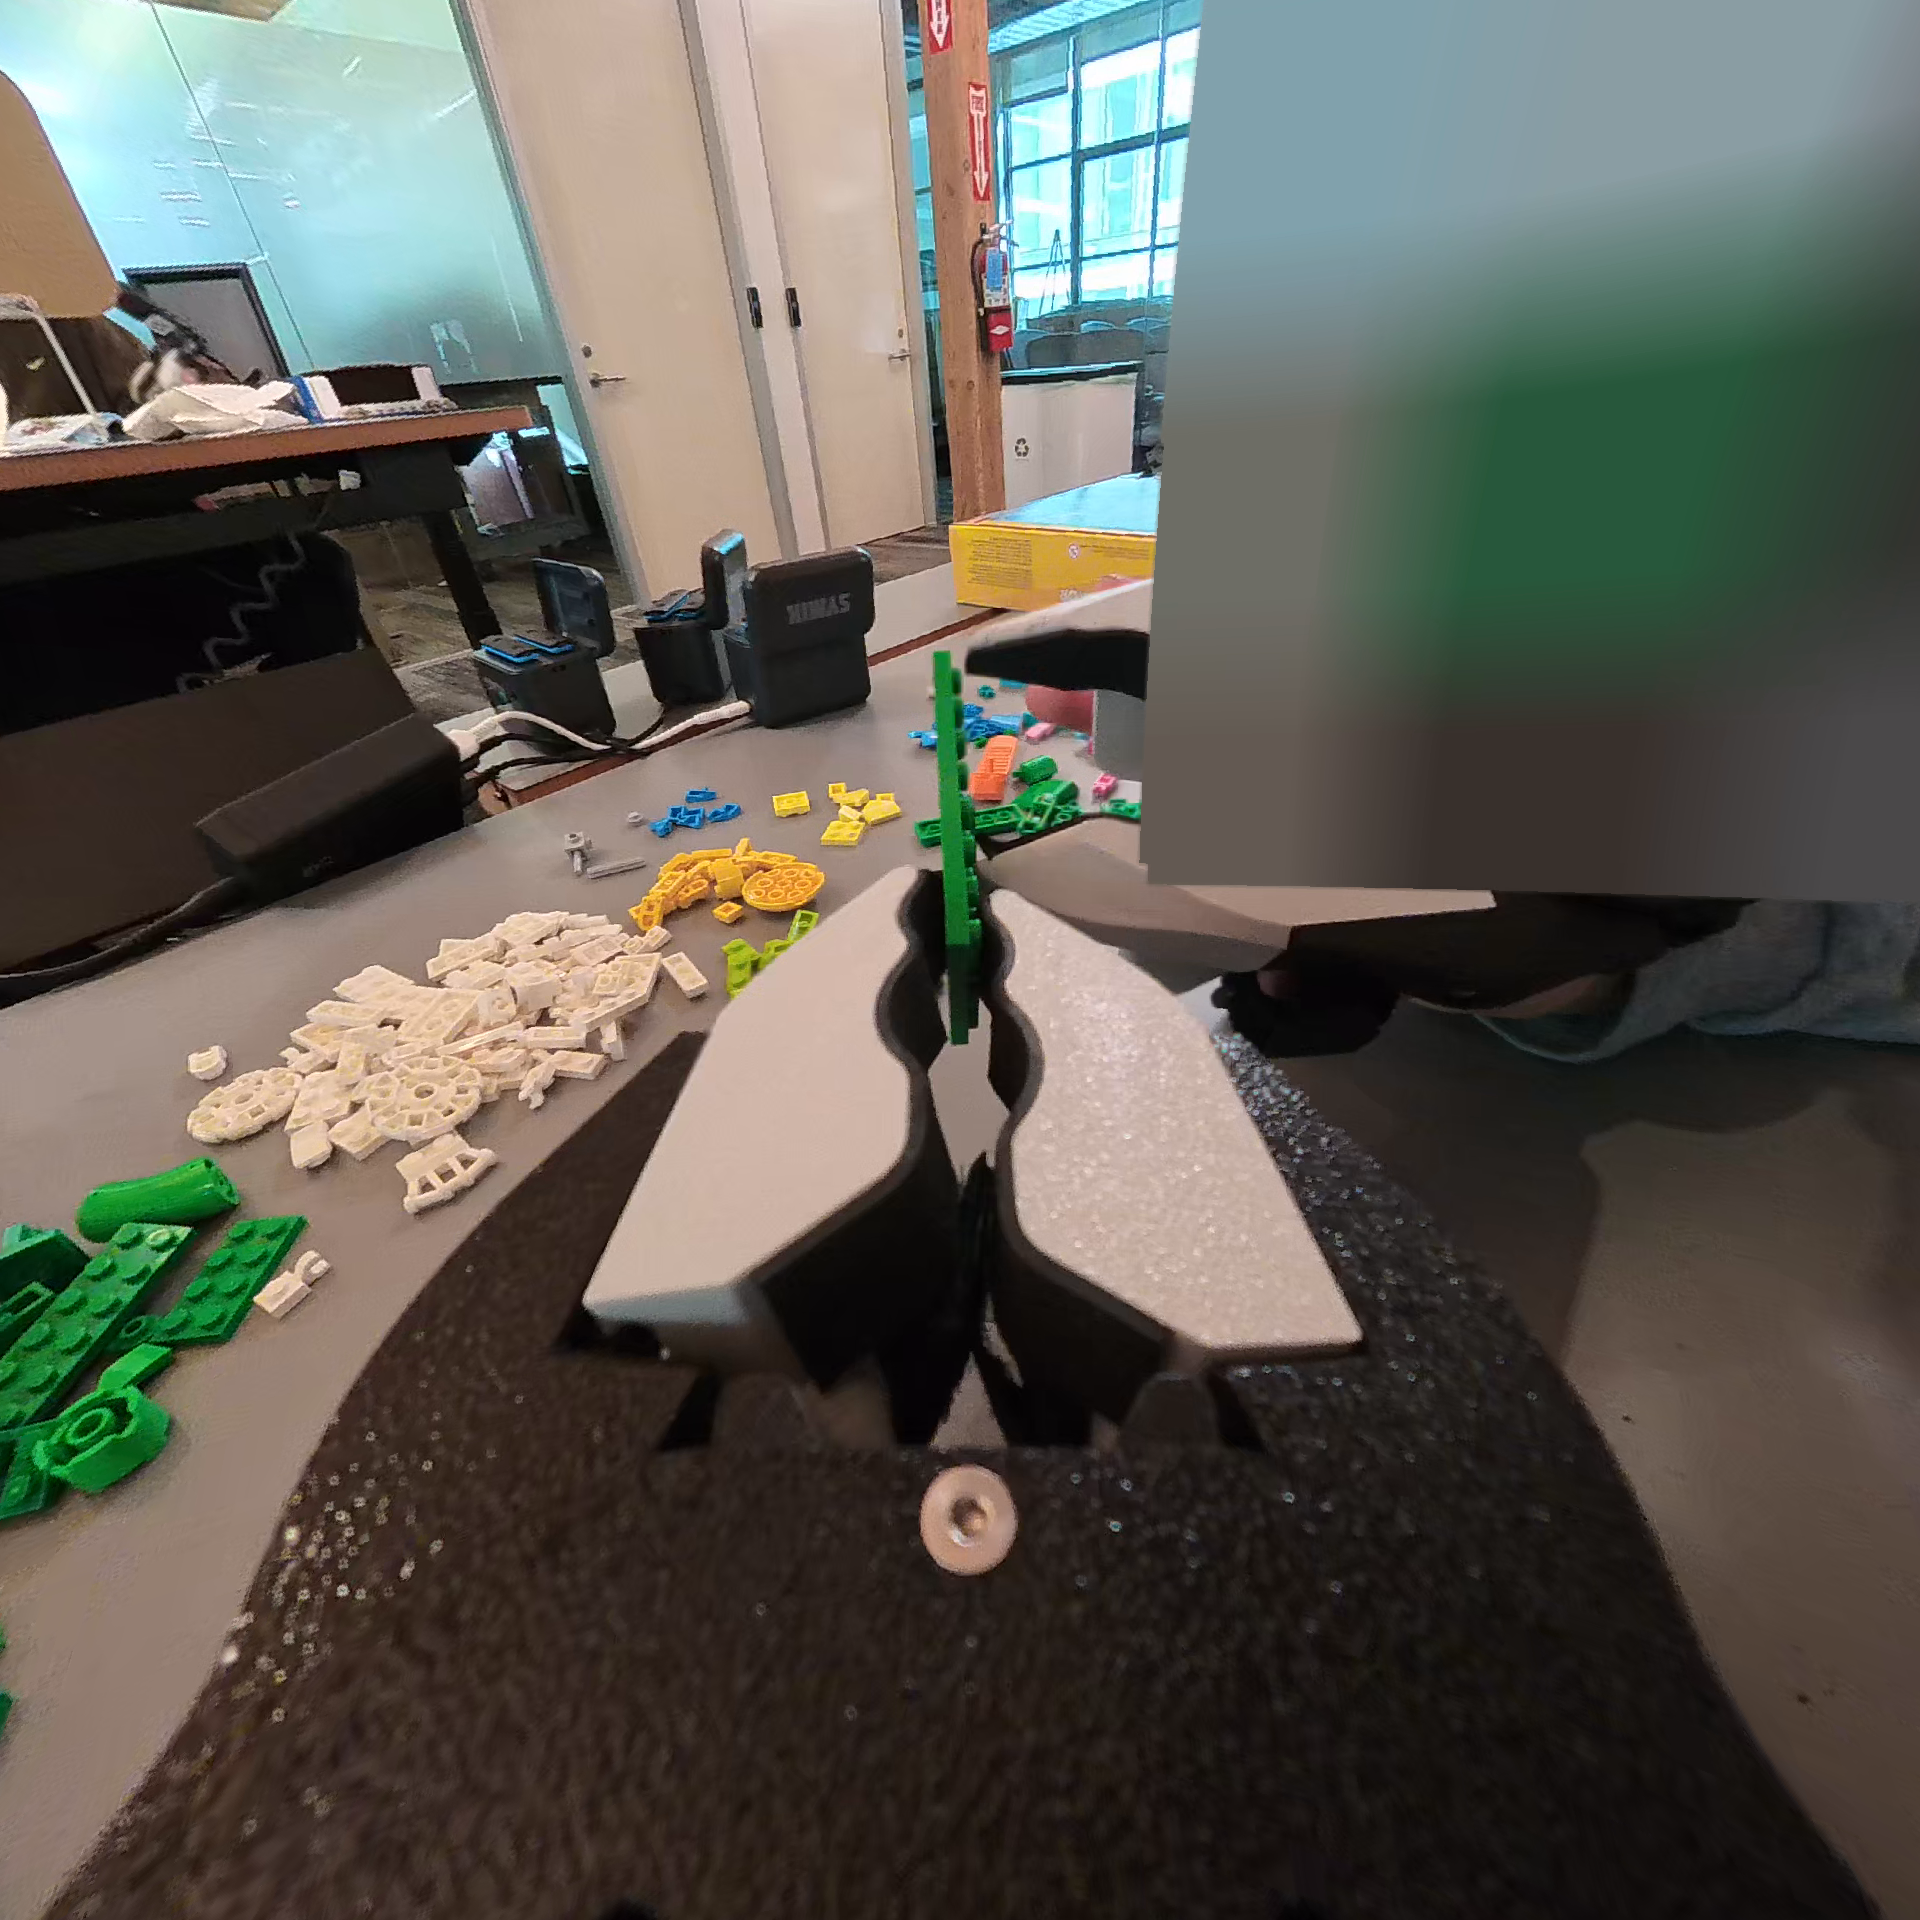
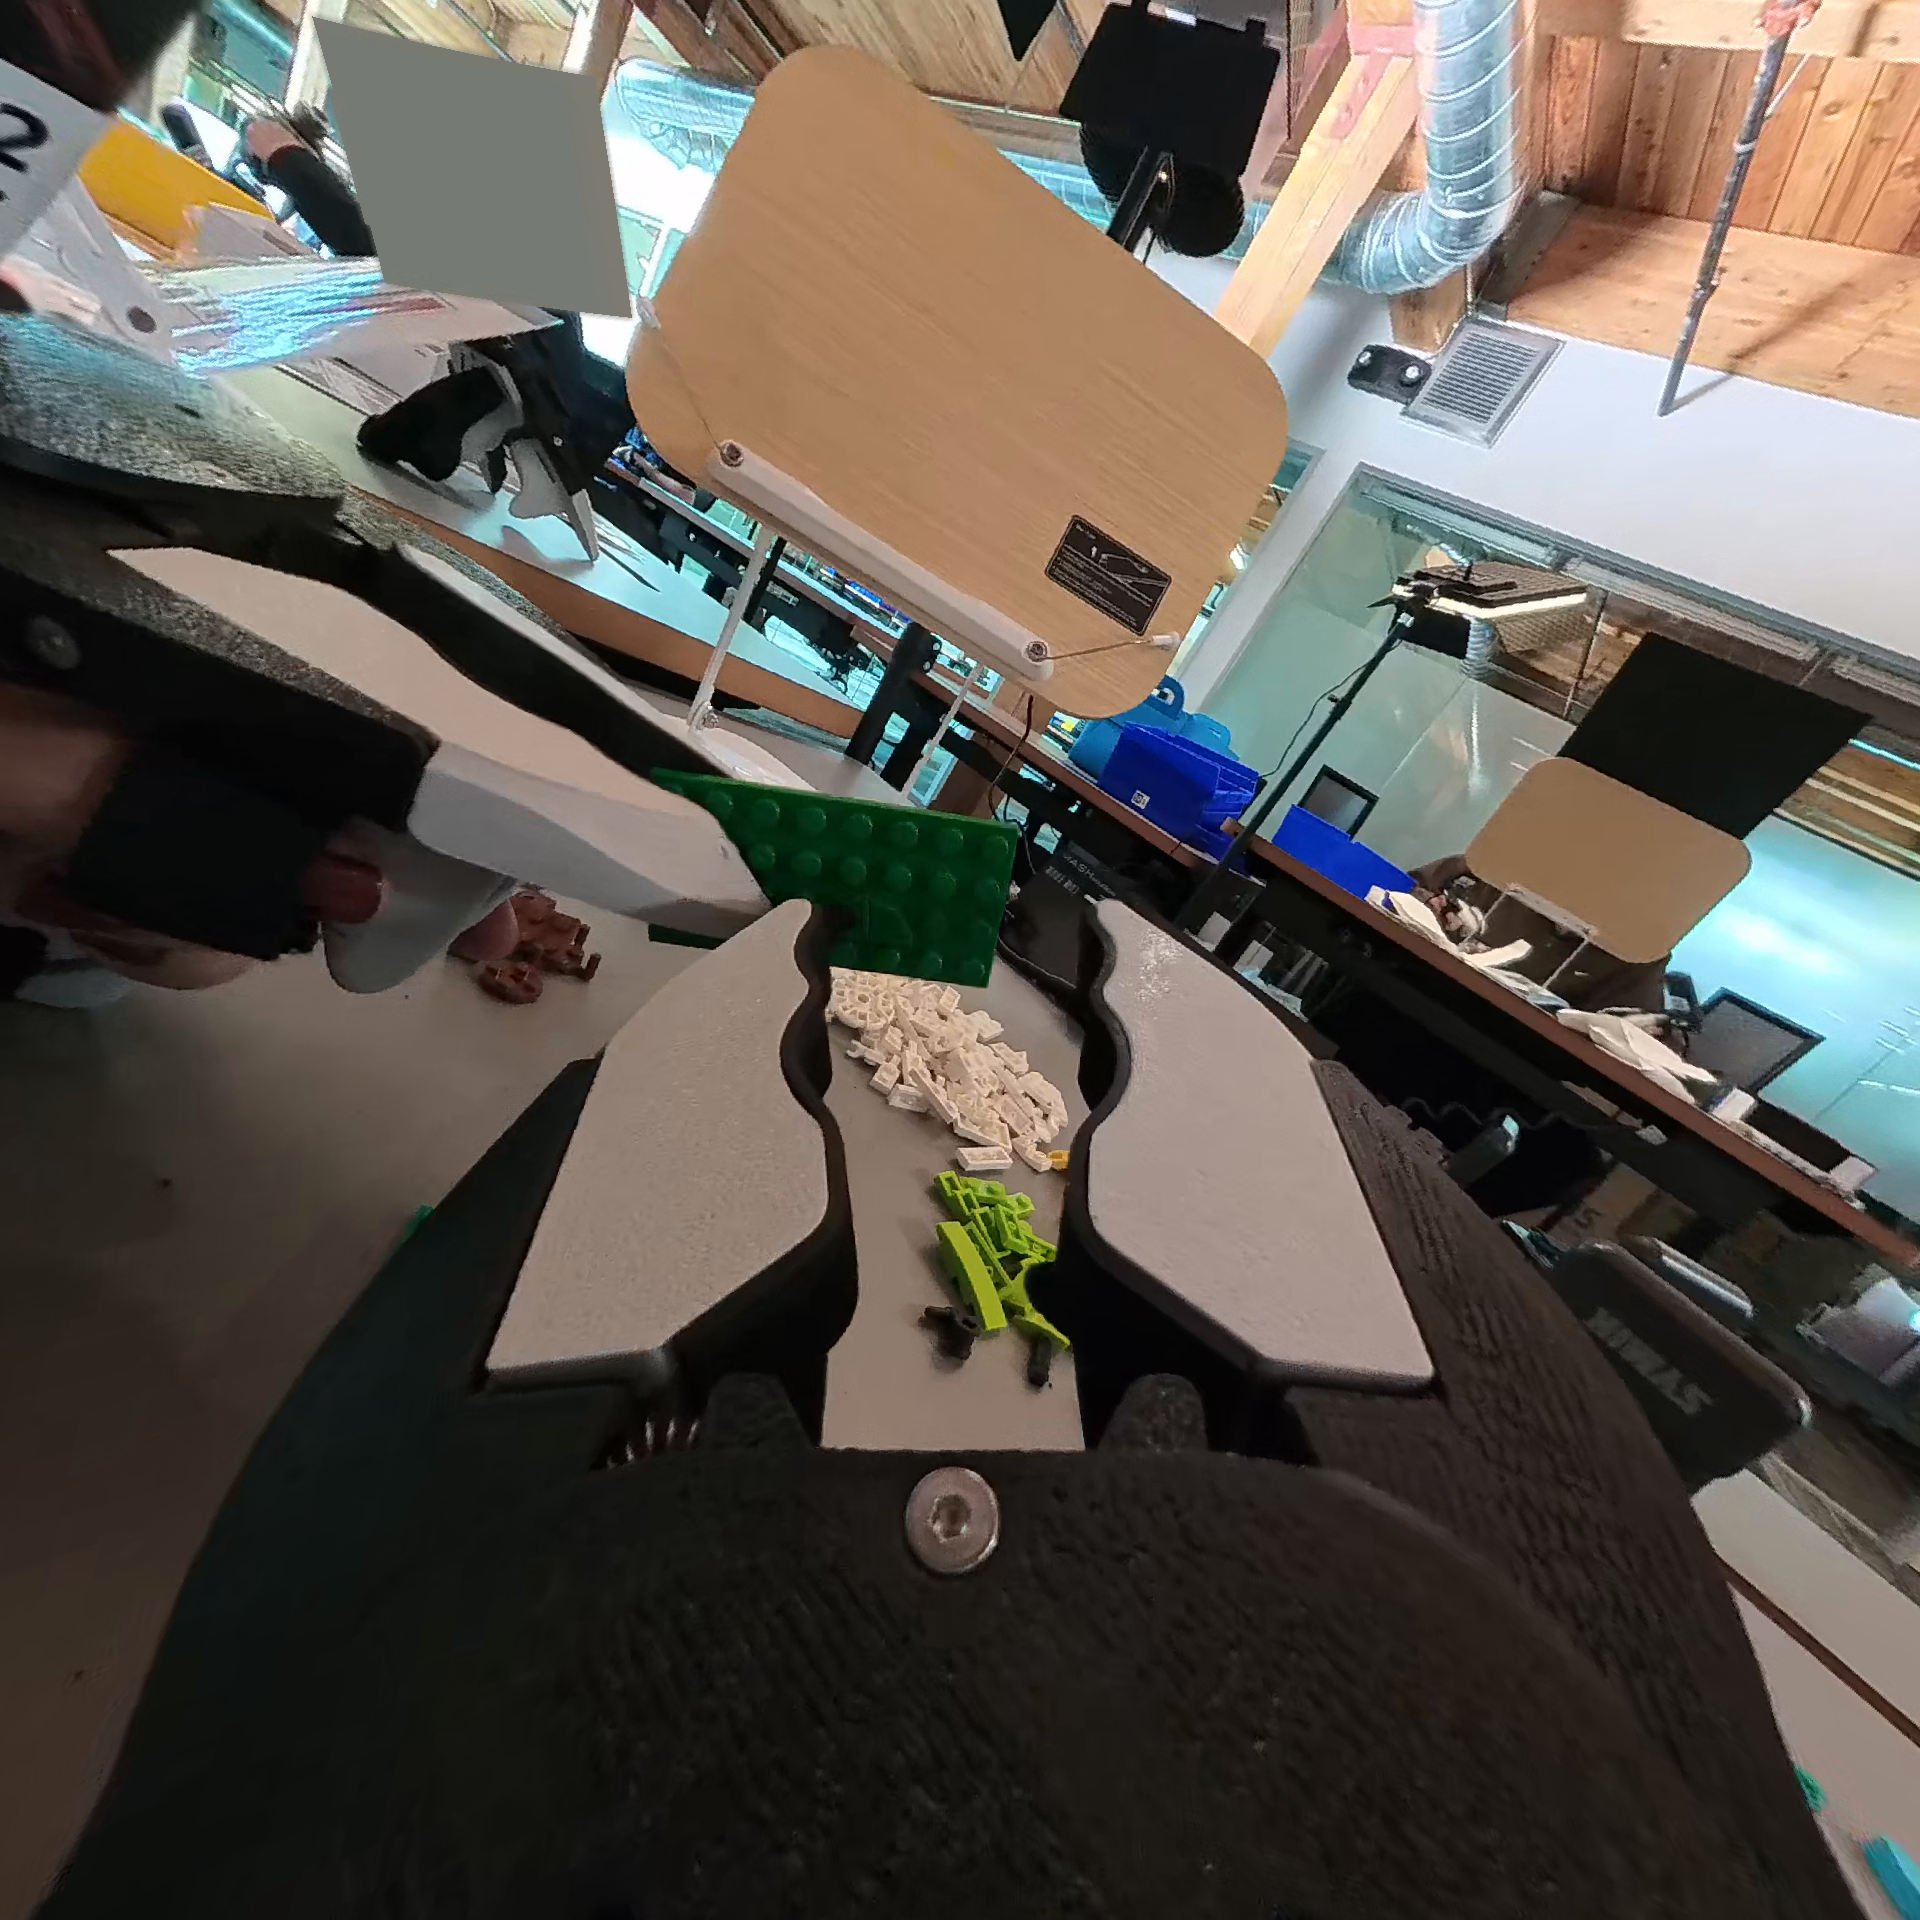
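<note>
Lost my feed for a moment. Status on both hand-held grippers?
Left hand-held gripper shut on flat studded green plastic plate, held edge-up. Right hand-held gripper open, beside the plate. White brick pile on table below.

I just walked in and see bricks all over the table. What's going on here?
A person is working with two handheld grippers over a grey table. The left gripper is shut on a green studded plate, holding it on edge above the table. The right gripper is open, its fingers right beside the plate without clamping it. Below lie sorted piles of bricks: white, yellow and lime.
</note>
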The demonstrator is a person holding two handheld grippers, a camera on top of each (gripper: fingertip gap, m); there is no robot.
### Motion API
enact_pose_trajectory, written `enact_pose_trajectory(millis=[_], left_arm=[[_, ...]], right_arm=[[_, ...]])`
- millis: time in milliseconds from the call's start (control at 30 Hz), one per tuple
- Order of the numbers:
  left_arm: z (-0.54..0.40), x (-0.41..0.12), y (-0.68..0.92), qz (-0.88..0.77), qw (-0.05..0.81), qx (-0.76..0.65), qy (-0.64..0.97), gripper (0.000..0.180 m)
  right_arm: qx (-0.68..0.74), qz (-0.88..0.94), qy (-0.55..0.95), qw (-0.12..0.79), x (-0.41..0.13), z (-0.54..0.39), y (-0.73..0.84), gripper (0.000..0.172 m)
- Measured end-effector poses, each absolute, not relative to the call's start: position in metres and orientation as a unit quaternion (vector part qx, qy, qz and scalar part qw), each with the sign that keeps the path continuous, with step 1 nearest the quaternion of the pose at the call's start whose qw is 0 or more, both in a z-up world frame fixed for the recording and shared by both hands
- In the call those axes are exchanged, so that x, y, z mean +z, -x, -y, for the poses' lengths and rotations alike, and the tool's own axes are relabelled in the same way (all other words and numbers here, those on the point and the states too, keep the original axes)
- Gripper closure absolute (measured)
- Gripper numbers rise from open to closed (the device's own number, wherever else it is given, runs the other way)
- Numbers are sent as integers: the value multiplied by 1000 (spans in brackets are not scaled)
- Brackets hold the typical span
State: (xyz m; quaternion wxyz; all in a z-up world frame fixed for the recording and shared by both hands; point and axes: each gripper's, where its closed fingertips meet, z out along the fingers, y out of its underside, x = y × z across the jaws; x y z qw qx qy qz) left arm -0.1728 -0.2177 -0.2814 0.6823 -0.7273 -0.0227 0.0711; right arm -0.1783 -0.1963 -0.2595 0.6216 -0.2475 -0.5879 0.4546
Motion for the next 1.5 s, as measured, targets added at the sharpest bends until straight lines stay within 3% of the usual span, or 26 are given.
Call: enact_pose_trajectory(millis=[33, 467, 700, 1133, 1500], left_arm=[[218, -281, 172, 21, 683, 65, 727, 176], [218, -285, 173, 27, 671, 72, 737, 176], [211, -291, 184, 71, 645, 107, 753, 176], [204, -292, 203, 140, 639, 133, 745, 177], [206, -298, 202, 136, 631, 81, 759, 176]], right_arm=[[455, 589, 244, 622, -260, 197, 178, 129], [454, 593, 269, 608, -262, 193, 180, 123], [403, 608, 281, 623, -269, 192, 188, 135], [365, 589, 400, 599, -278, 173, 209, 124], [369, 600, 381, 600, -279, 172, 209, 118]])
